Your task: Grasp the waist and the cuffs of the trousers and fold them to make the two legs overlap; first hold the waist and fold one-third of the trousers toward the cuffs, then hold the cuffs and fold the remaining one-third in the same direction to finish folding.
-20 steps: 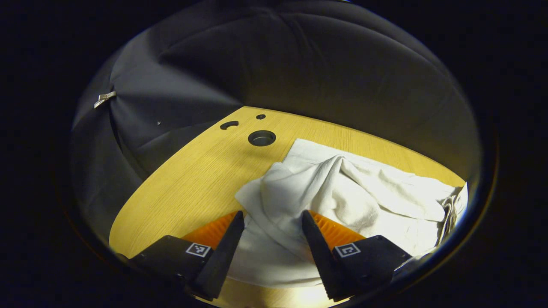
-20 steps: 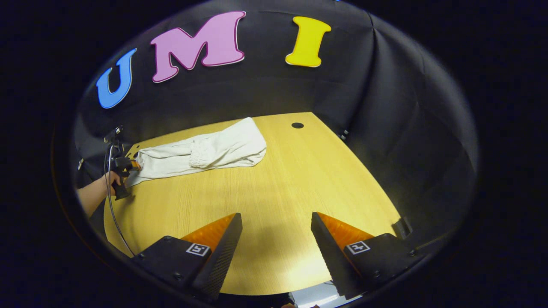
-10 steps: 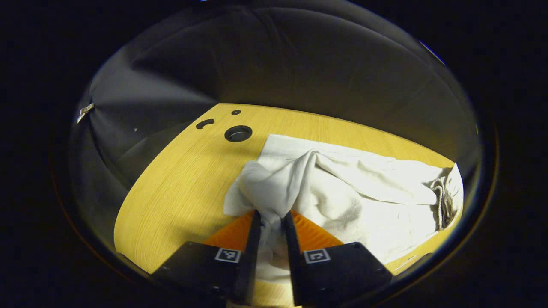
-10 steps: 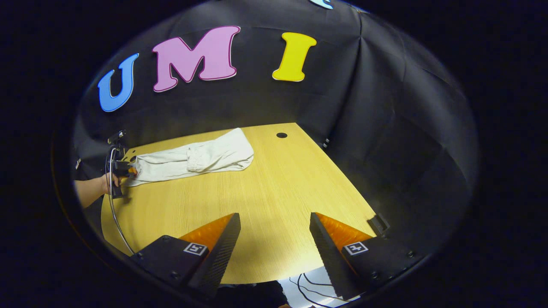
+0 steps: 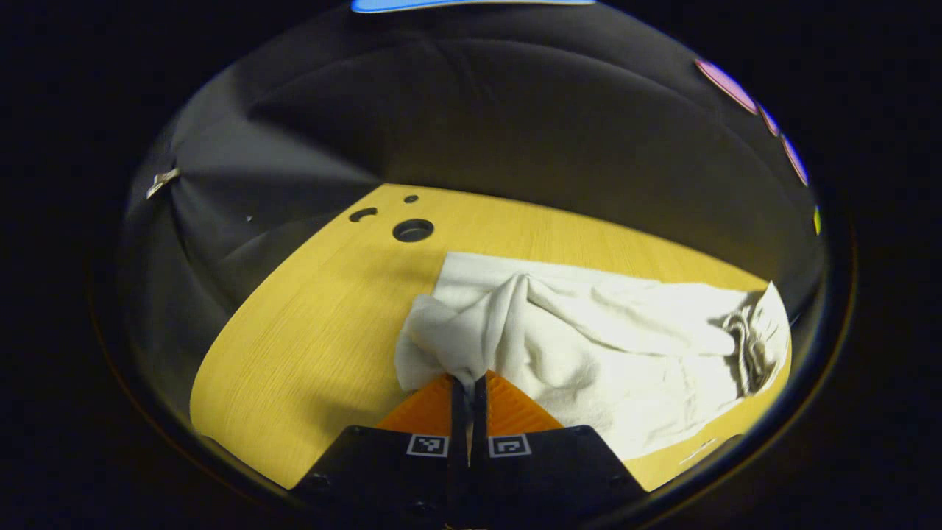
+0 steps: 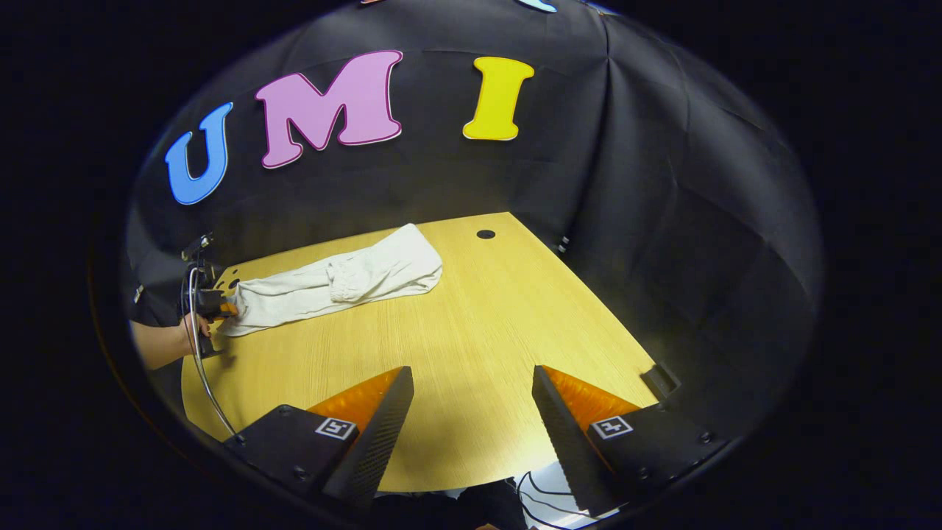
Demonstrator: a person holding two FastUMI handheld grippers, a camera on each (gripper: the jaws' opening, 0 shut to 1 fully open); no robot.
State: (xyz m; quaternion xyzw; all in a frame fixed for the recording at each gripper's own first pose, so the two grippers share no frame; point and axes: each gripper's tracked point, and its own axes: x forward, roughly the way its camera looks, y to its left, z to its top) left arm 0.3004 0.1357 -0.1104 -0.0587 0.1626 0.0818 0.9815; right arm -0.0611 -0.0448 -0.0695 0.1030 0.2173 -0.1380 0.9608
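White trousers (image 5: 603, 346) lie partly folded on the wooden table (image 5: 309, 324), their elastic waistband (image 5: 747, 346) resting on top toward the right. My left gripper (image 5: 469, 389) is shut on a bunched cuff end of the trousers, lifted a little off the table. In the right gripper view the same trousers (image 6: 338, 283) lie at the table's far left, with the left gripper (image 6: 217, 305) and the hand (image 6: 180, 331) holding it at their left end. My right gripper (image 6: 471, 383) stands open above bare table (image 6: 478, 353), far from the cloth.
Round holes (image 5: 413, 230) sit in the table corner beyond the cuffs; another hole (image 6: 486, 234) is near the far edge in the right gripper view. A cable (image 6: 202, 368) hangs from the left gripper. Black cloth walls surround the table. Cables (image 6: 537, 489) show below the near edge.
My left gripper closed from wide open onto the bunched cuff end and now pinches it tight. My right gripper stayed open and only shifted slightly.
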